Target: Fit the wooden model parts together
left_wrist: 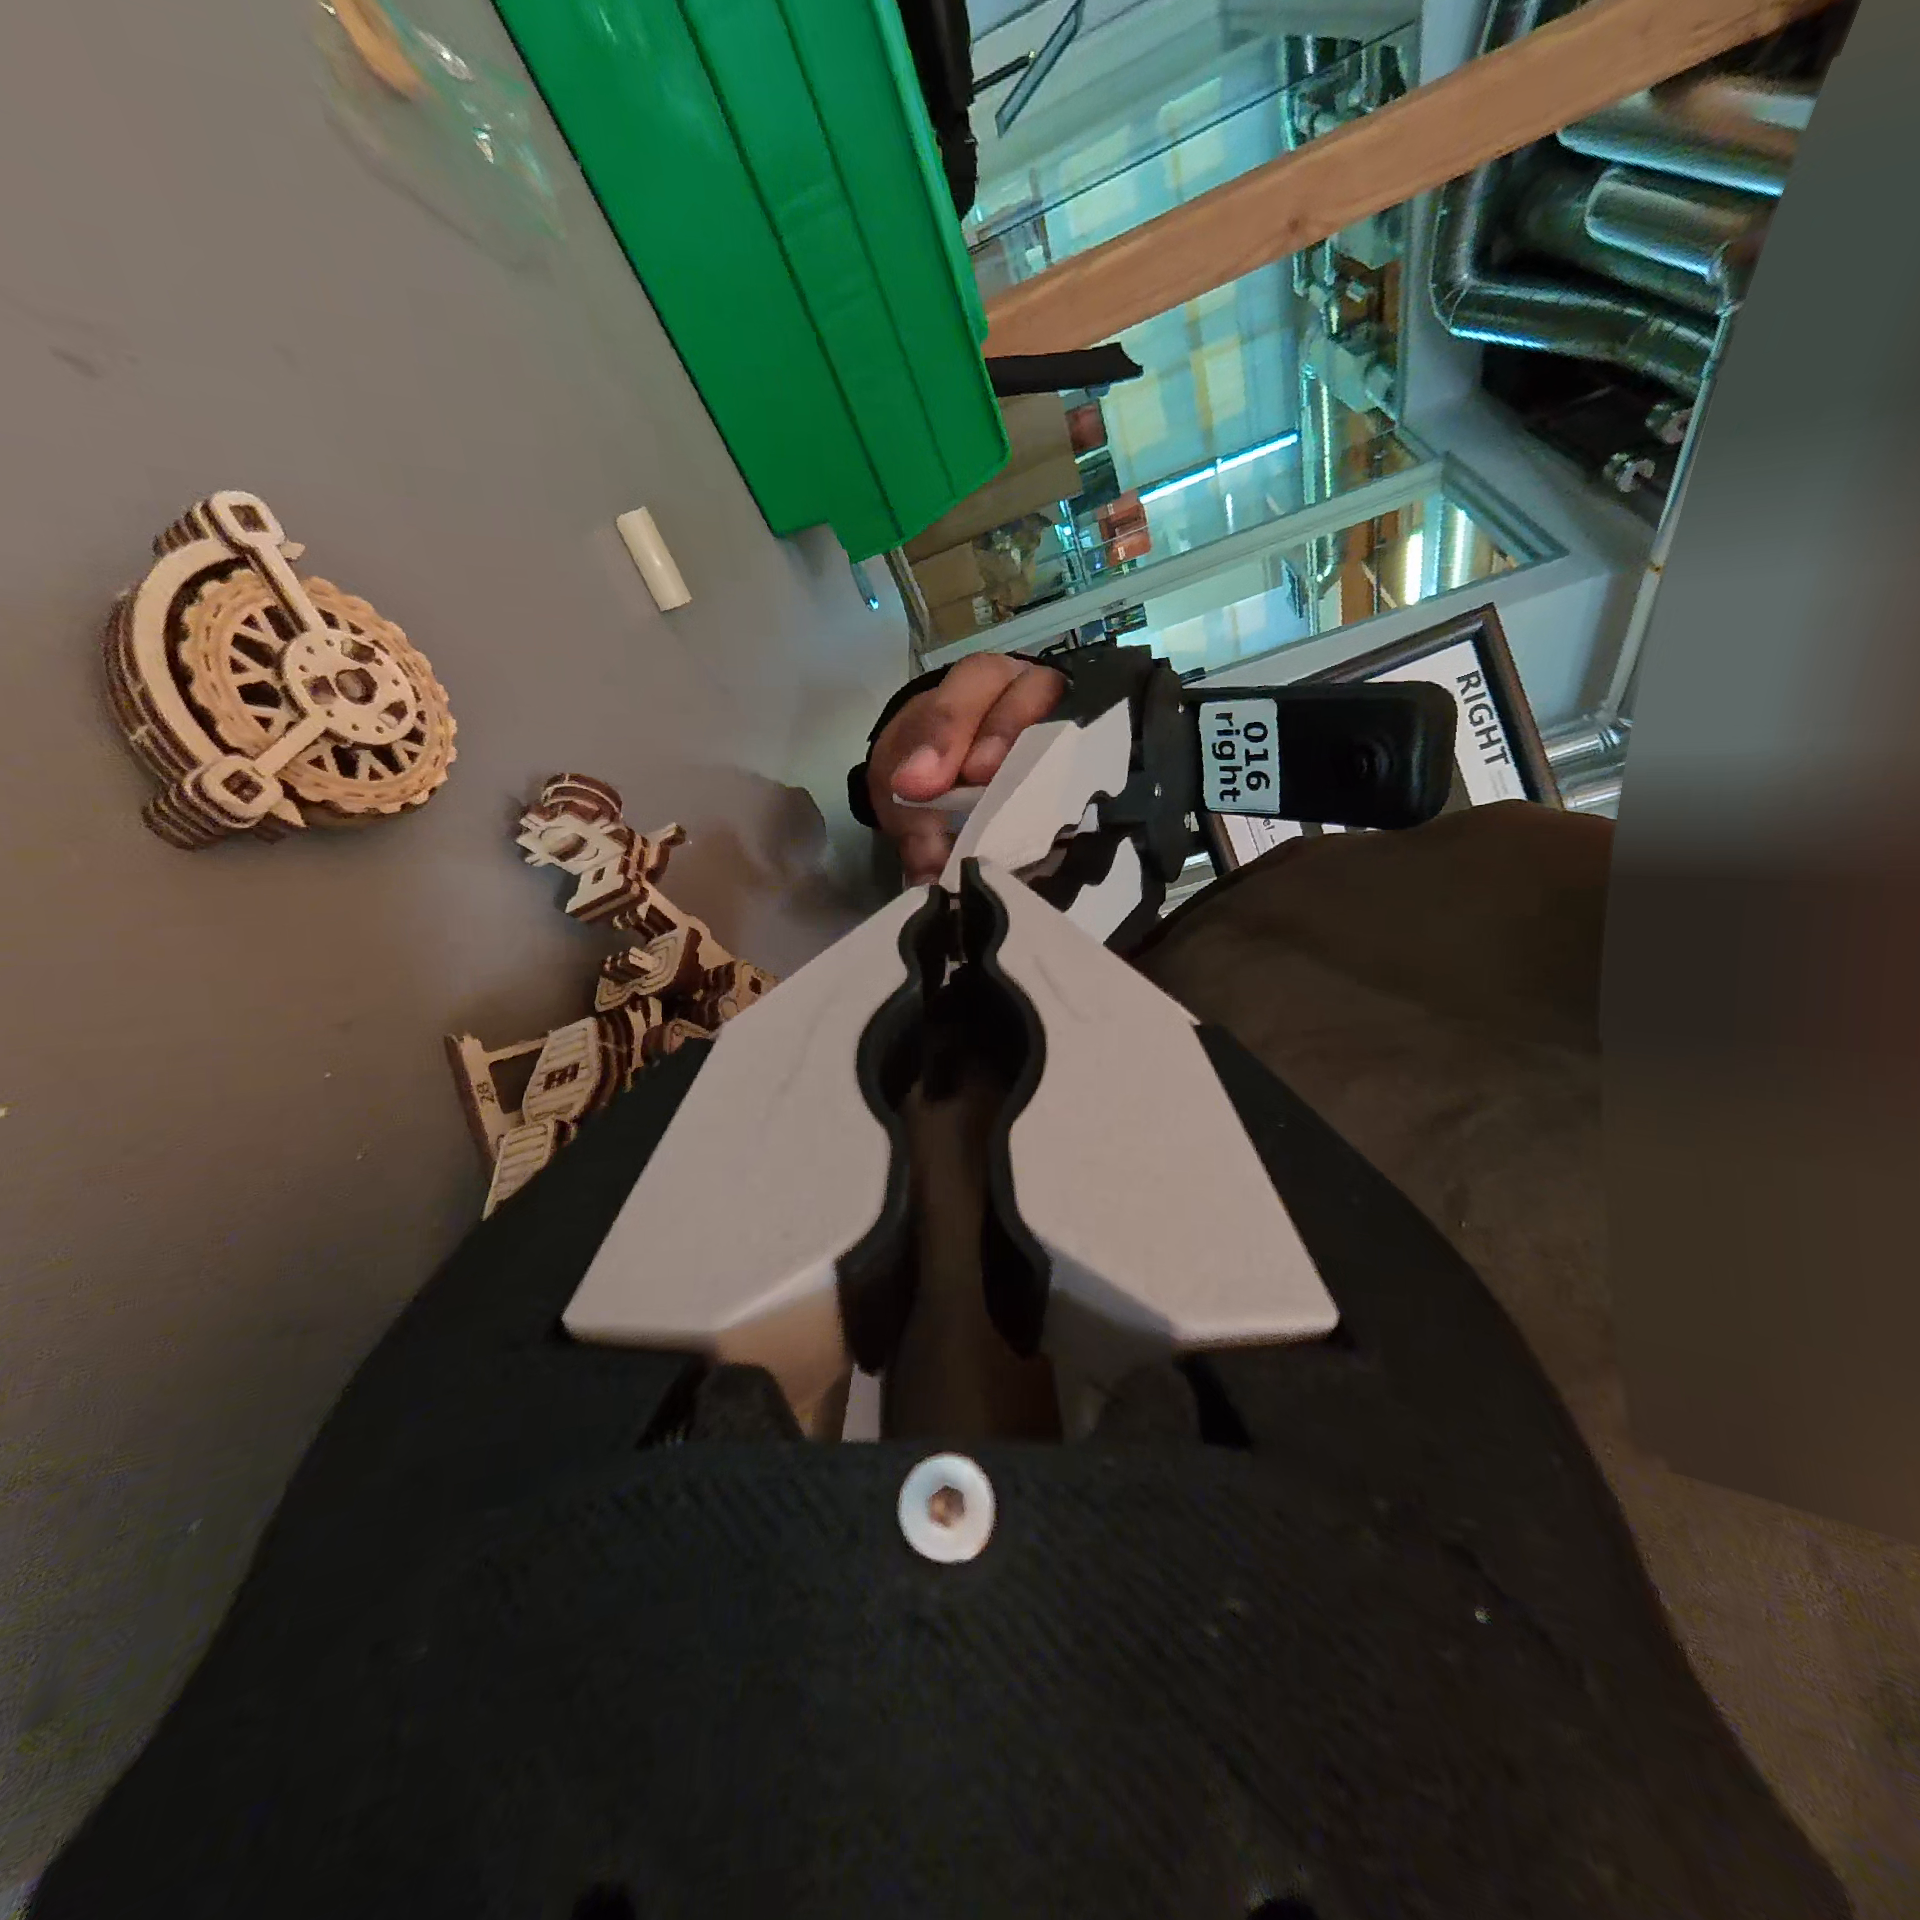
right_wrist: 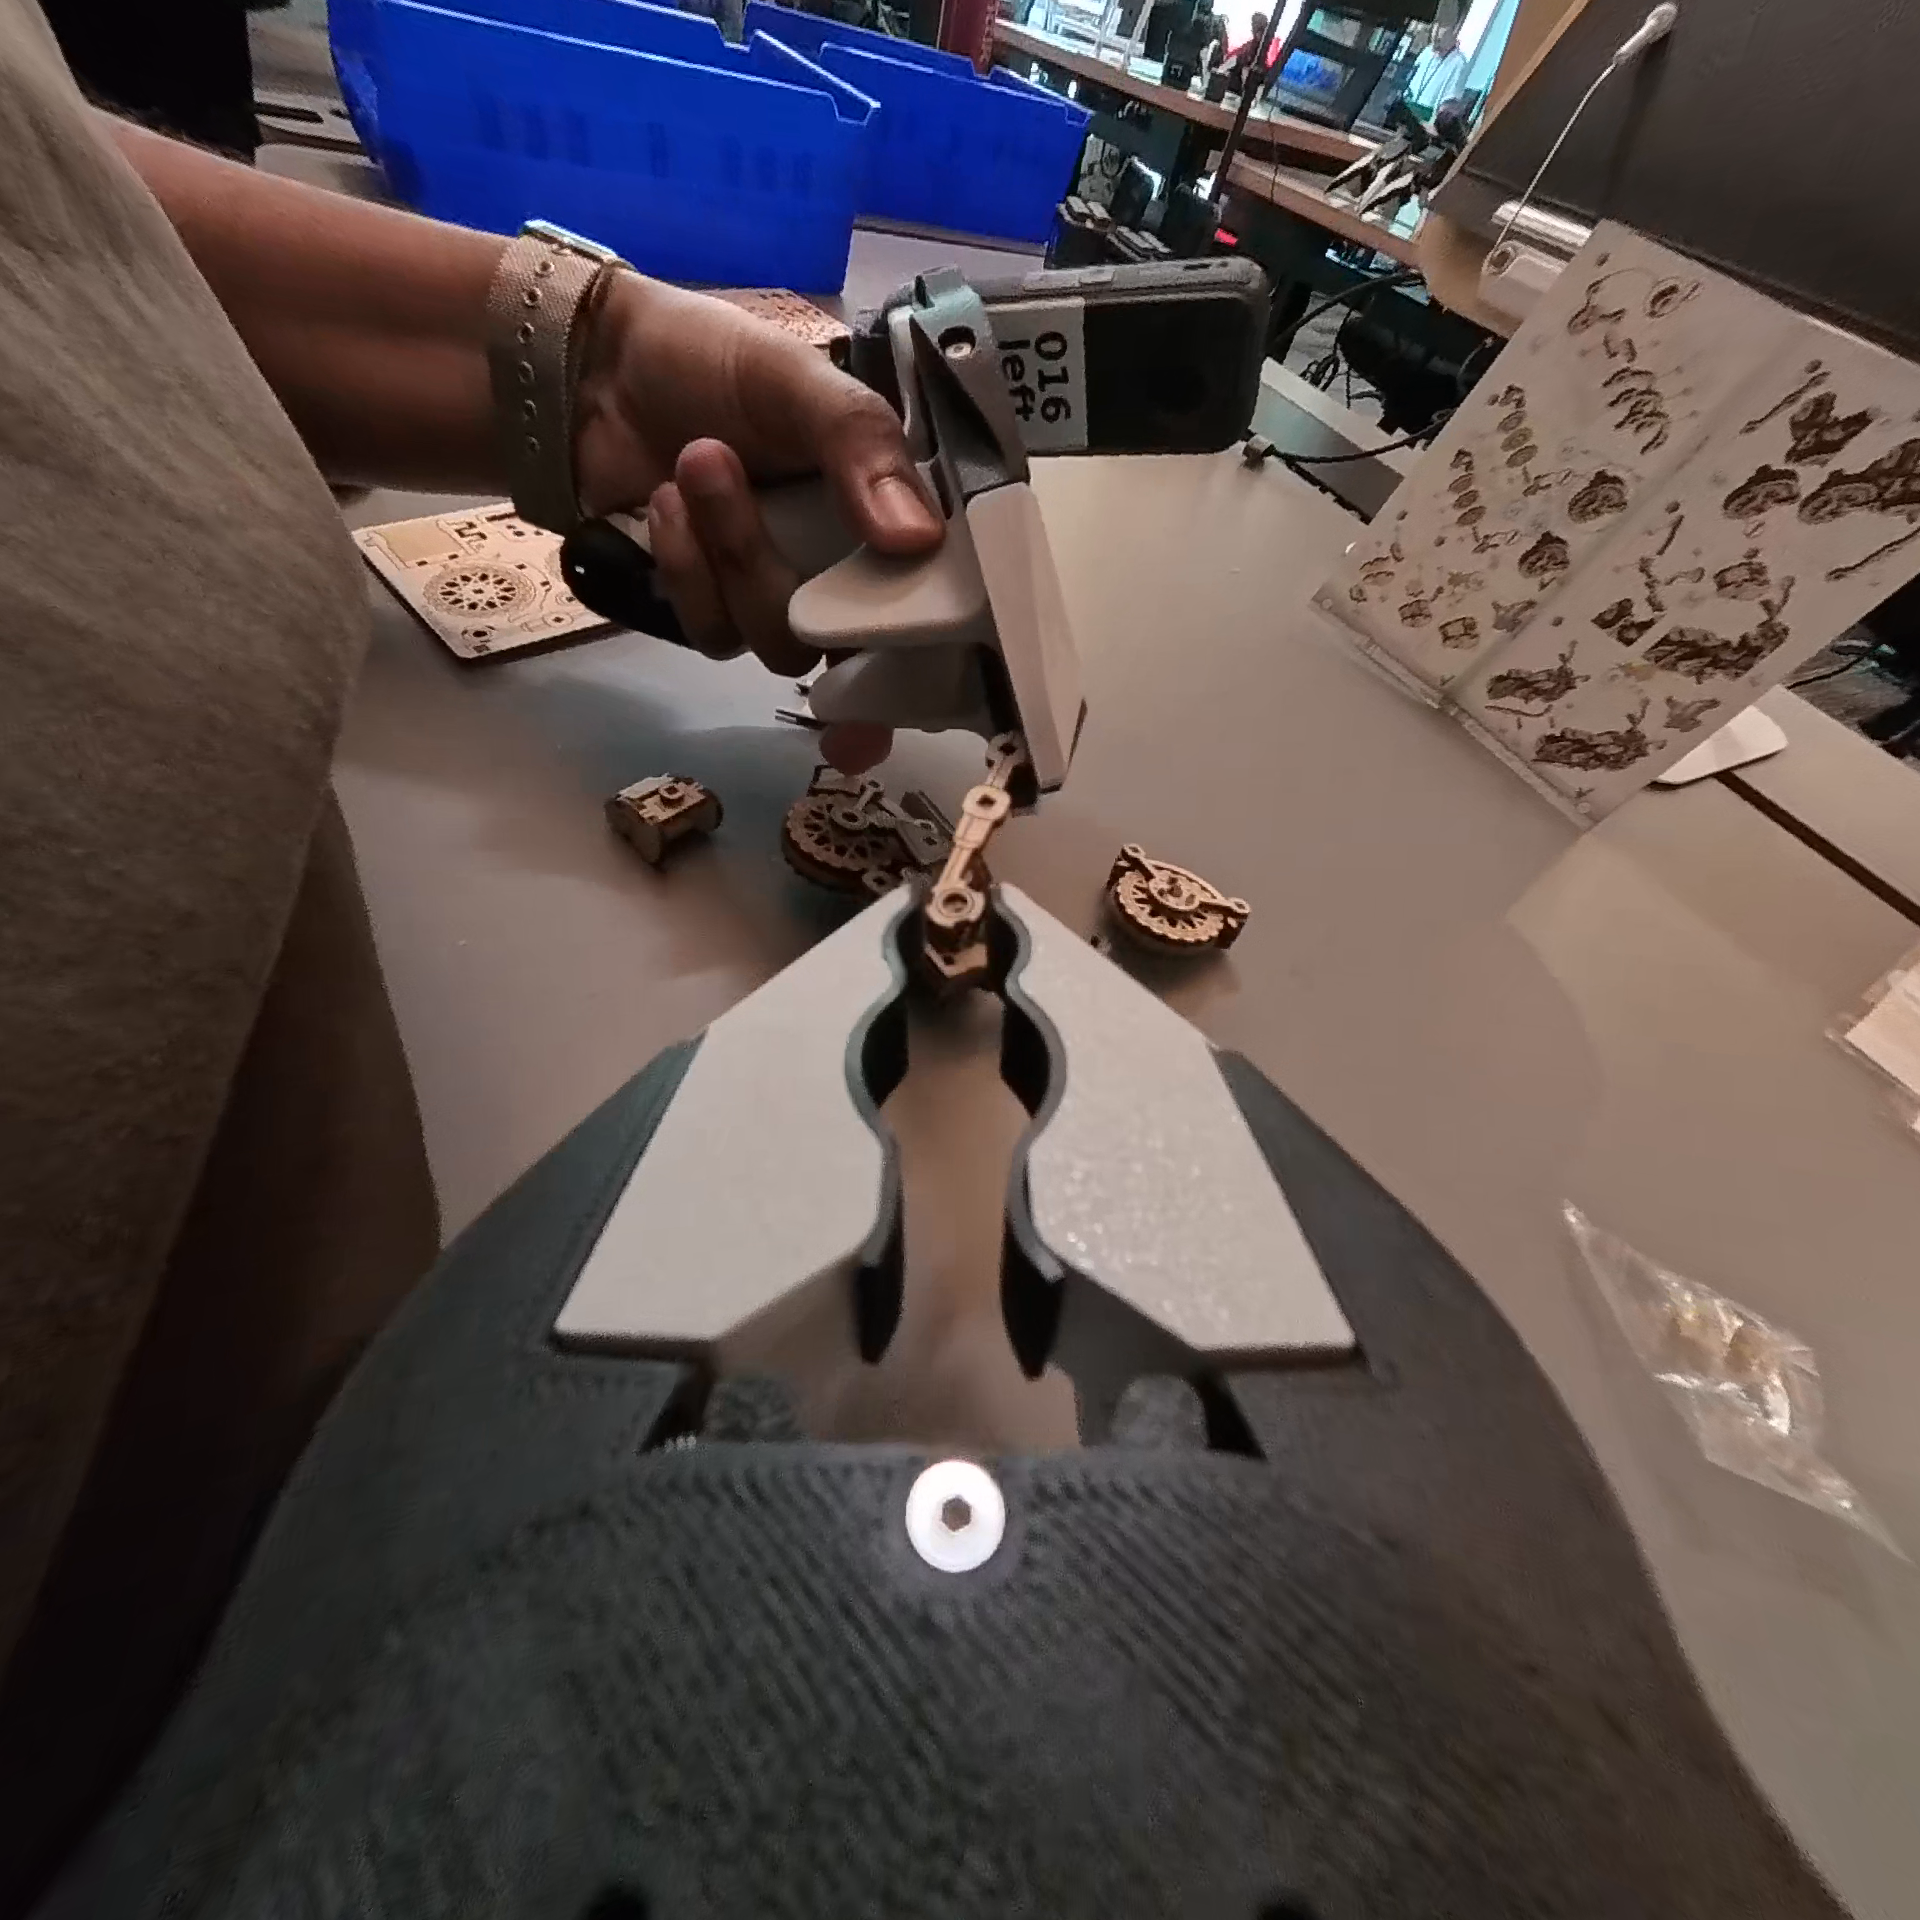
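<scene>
Right wrist view showed the right gripper (right_wrist: 951, 935) up close, its jaws squeezed on the bottom end of a thin wooden link piece (right_wrist: 971, 831). Toward one o'clock, the left gripper (right_wrist: 1023, 774) had its jaws pinched on the top end. Behind them on the grey table (right_wrist: 1299, 1039), two built wheel parts (right_wrist: 1174, 899) and a small block (right_wrist: 665, 816) lay loose. It looked like most joining was left to do.
</scene>
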`<state>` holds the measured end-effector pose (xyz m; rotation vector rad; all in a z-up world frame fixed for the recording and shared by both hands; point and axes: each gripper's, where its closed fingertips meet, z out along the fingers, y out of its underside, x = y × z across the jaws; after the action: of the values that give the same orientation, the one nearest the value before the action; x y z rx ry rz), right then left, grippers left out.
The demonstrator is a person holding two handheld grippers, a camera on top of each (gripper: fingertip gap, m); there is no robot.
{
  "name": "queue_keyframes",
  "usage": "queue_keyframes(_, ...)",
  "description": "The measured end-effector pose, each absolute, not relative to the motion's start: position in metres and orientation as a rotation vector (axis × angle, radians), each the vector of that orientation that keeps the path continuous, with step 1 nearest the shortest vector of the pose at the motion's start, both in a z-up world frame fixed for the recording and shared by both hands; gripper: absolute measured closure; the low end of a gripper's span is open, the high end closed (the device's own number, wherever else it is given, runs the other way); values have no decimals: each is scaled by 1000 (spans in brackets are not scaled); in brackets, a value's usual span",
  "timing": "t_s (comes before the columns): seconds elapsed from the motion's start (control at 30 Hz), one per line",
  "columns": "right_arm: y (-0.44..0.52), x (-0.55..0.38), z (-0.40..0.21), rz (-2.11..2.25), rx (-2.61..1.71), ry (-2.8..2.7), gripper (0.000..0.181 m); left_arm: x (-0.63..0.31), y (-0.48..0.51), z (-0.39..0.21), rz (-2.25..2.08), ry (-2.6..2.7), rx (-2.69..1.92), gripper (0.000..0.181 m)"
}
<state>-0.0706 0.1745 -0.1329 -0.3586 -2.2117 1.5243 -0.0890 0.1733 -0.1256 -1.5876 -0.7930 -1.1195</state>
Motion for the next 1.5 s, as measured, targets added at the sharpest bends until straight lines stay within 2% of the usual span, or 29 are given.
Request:
queue_keyframes(0.27, 176, -72, -129, 1580, -420, -2227, 173, -94, 175, -127, -1082, -813, -1572, 179)
queue_keyframes(0.33, 181, -79, -132, 1558, -484, -2223, 173, -104, 173, -130, -1013, -844, -1569, 159)
queue_keyframes(0.4, 186, -86, -137, 1529, -554, -2229, 173, -115, 168, -133, -937, -871, -1571, 155)
queue_keyframes(0.6, 195, -101, -159, 1440, -754, -2293, 172, -135, 159, -151, -586, -878, -1754, 165)
queue_keyframes(0.83, 192, -102, -167, 1389, -763, -2335, 172, -137, 159, -177, -359, -842, -1967, 170)
queue_keyframes(1.5, 189, -100, -172, 1419, -859, -2392, 172, -137, 175, -178, -473, -849, -1929, 168)
